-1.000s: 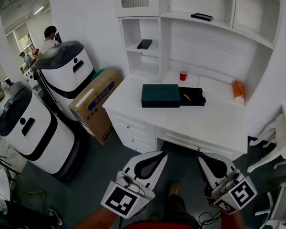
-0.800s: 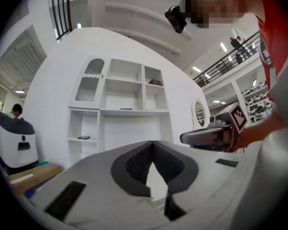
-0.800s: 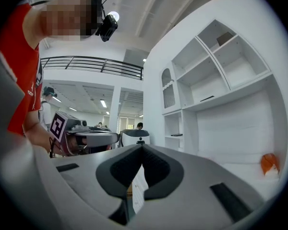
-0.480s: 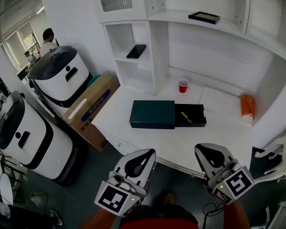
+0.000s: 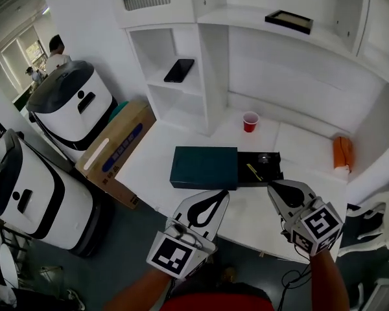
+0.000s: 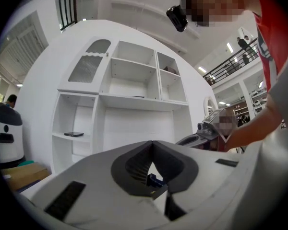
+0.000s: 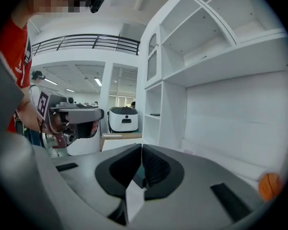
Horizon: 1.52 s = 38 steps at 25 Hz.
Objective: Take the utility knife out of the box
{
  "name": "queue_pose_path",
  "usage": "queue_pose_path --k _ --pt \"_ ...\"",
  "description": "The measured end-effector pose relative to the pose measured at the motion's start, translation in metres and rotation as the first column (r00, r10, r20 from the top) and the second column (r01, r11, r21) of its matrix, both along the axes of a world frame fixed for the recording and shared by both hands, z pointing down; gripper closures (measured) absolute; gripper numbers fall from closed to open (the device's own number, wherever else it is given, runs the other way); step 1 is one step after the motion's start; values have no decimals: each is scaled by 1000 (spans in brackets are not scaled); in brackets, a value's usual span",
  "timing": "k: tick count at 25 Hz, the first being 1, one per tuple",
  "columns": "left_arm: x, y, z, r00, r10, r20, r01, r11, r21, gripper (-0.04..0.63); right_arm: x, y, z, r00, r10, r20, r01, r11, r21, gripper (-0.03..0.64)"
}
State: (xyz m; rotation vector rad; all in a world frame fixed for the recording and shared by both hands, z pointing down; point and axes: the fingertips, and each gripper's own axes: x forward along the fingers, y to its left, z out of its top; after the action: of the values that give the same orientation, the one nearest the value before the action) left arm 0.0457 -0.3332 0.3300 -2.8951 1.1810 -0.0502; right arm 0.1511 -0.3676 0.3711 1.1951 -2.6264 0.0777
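A dark green box (image 5: 204,168) lies on the white desk (image 5: 298,149), its black drawer (image 5: 264,167) pulled out to the right. A yellow utility knife (image 5: 253,172) lies inside the drawer. My left gripper (image 5: 225,194) hovers over the desk's front edge, just short of the box, its tips meeting with nothing between them (image 6: 152,143). My right gripper (image 5: 273,186) hangs just in front of the drawer. Its jaws are opening: only a thin slit shows between the pads (image 7: 141,146), with nothing in it.
A red cup (image 5: 249,121) stands behind the box, and an orange object (image 5: 341,151) lies at the desk's right end. A phone (image 5: 179,70) rests on a shelf. A cardboard box (image 5: 113,146) and two white robots (image 5: 71,105) stand left of the desk.
Both grippers have moved forward from over the floor to the desk's front edge. The box and drawer now lie much closer to their tips.
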Motion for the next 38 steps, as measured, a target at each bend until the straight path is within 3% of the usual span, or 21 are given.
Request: queue_pose_path --k 7,10,12,16,20,27,32,34,38 --pt "34 -77 28 993 120 10 -120 993 17 558 3 -66 46 992 38 -121 -52 992 -111 572" --pt "44 -104 42 987 153 57 -156 986 63 558 5 -86 79 979 1 -203 -47 974 -221 547" --pt "49 -118 53 985 157 67 -161 986 48 558 9 -101 105 967 -33 -254 -42 957 -287 526" --pt "53 -135 67 988 144 51 -144 990 1 558 16 -119 154 914 -151 -377 -27 904 -428 489" --pt "51 -147 70 992 111 54 -110 994 -14 558 10 -132 185 861 -269 -432 -12 838 -546 455" --pt "41 -157 72 997 70 34 -69 997 -25 558 17 -138 230 747 -379 -547 -100 748 -656 446" --pt "39 -159 76 998 62 28 -61 997 -36 558 17 -130 243 712 -444 -544 -143 667 -731 448" --pt "37 -159 77 998 60 26 -59 997 -41 558 16 -127 247 709 -458 -536 -152 644 -750 485" --pt "36 -160 80 998 58 22 -56 997 -50 558 16 -128 247 717 -468 -516 -135 633 -762 482"
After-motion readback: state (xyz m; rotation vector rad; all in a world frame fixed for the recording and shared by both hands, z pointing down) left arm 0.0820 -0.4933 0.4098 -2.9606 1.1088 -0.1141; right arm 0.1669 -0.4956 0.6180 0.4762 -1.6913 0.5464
